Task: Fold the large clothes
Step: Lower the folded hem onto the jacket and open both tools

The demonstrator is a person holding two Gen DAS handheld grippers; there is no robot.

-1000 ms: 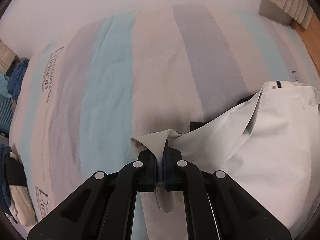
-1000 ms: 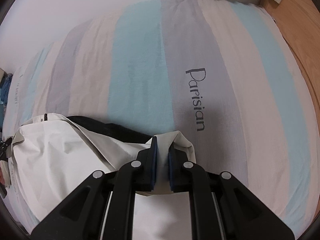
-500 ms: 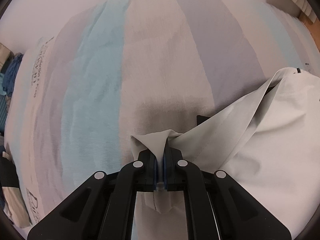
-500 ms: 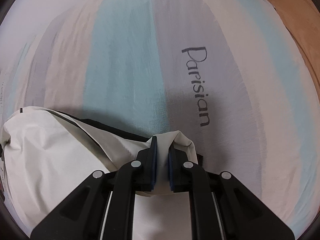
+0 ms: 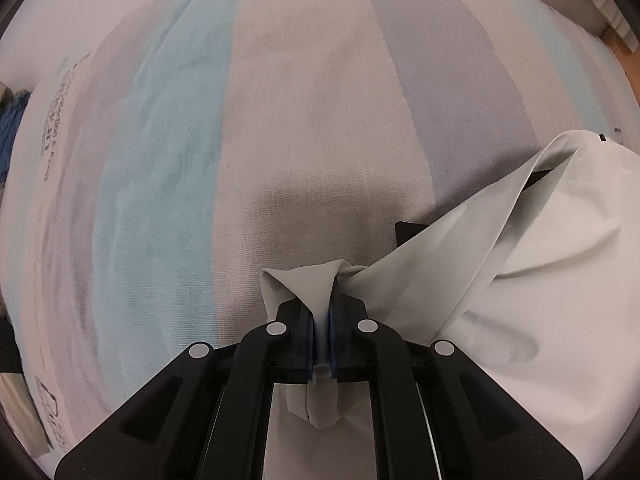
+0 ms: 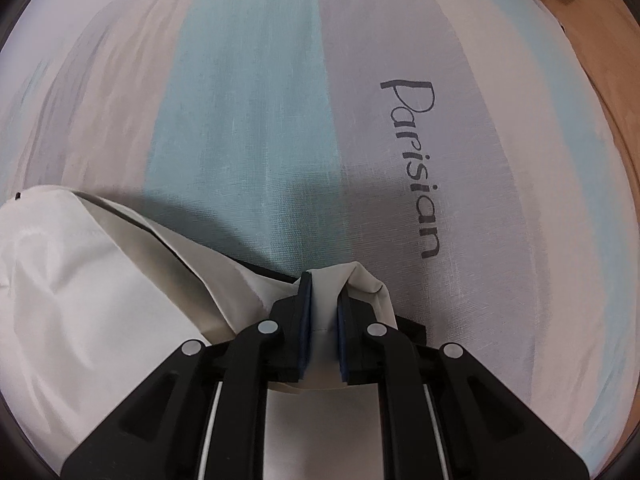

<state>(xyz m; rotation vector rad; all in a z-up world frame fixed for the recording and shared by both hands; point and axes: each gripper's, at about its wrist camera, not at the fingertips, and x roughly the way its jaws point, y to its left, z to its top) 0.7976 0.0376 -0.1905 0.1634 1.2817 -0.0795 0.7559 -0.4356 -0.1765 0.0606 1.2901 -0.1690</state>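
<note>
A large white garment (image 5: pixel 540 280) with a black inner layer lies on the striped bedsheet (image 5: pixel 312 112). My left gripper (image 5: pixel 320 312) is shut on a folded corner of the white garment, close above the sheet. My right gripper (image 6: pixel 323 300) holds the other corner of the same garment (image 6: pixel 88 280), its jaws slightly parted with the cloth still between the pads. The fabric stretches between the two grippers and sags onto the bed.
The sheet (image 6: pixel 260 112) has pastel blue, beige and grey stripes and the printed word "Parisian" (image 6: pixel 416 168). Wooden floor (image 6: pixel 600 40) shows at the right edge. A pile of blue clothes (image 5: pixel 12 128) lies at the far left.
Both grippers have moved down and forward toward the sheet, carrying the garment's edge. The right gripper's jaws have parted slightly.
</note>
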